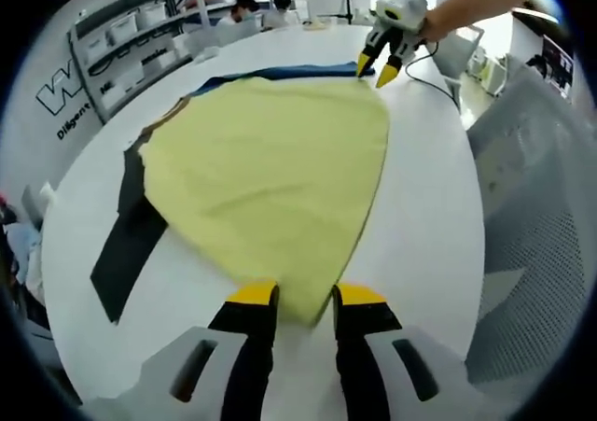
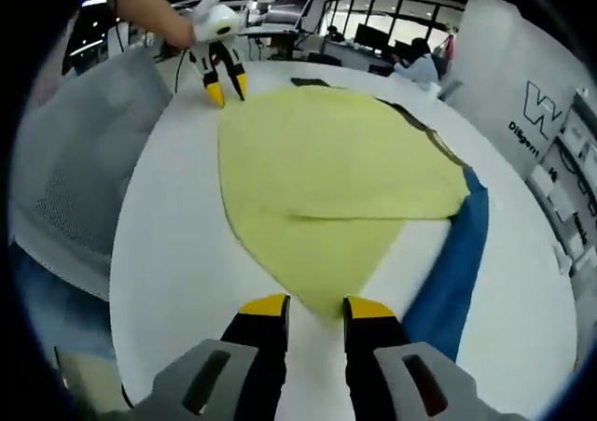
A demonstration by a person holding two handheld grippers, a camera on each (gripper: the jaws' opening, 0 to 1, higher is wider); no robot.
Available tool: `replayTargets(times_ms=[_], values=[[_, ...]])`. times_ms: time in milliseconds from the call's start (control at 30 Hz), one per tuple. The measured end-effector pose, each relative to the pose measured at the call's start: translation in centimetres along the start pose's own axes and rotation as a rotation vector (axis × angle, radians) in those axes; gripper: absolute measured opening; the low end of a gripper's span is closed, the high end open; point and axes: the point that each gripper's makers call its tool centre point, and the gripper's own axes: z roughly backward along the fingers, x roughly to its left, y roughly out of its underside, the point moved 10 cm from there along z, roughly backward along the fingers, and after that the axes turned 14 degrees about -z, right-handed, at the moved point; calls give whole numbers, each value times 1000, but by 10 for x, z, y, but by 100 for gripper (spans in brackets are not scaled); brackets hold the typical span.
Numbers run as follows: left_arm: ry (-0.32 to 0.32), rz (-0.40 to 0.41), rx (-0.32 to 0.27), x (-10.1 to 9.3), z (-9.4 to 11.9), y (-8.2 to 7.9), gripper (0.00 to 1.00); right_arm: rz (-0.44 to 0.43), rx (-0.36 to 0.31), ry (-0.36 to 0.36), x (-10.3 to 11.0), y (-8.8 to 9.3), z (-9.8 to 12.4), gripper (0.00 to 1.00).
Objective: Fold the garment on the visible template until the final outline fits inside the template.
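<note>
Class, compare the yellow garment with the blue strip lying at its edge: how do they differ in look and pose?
The yellow garment is pale and broad; the blue strip is dark and narrow. The garment lies on top, spread between both grippers; the strip lies flat on the white table, partly covered by the garment. Both rest on that table.

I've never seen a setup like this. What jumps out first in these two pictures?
A big pale yellow garment spread over a white table catches the eye first, with a yellow-tipped gripper at each end: the left gripper at one corner, the right gripper at the opposite one, each with the cloth's edge between its jaws. A blue strip and a black strip peek out from under the garment's edges.
</note>
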Motion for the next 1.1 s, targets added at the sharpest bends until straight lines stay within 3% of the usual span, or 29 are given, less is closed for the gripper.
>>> replayTargets(times_ms=[233,400,533,733,1100], values=[[8,-3,-3,-1,-1,-1,21,-8,-2,-9,-2,0,-1,12],[10,-5,2,-1,-1,-1,13,-16,4,-5,-3,1,0,0],[8,-1,7,0,0,-1,7,-26,2,0,-3,2,1,0],[3,20,-1,0,6,-5,7,-39,-12,9,2,-1,15,0],[-1,39,-5,-10,17,-7,6,-86,-15,-10,29,6,35,0]])
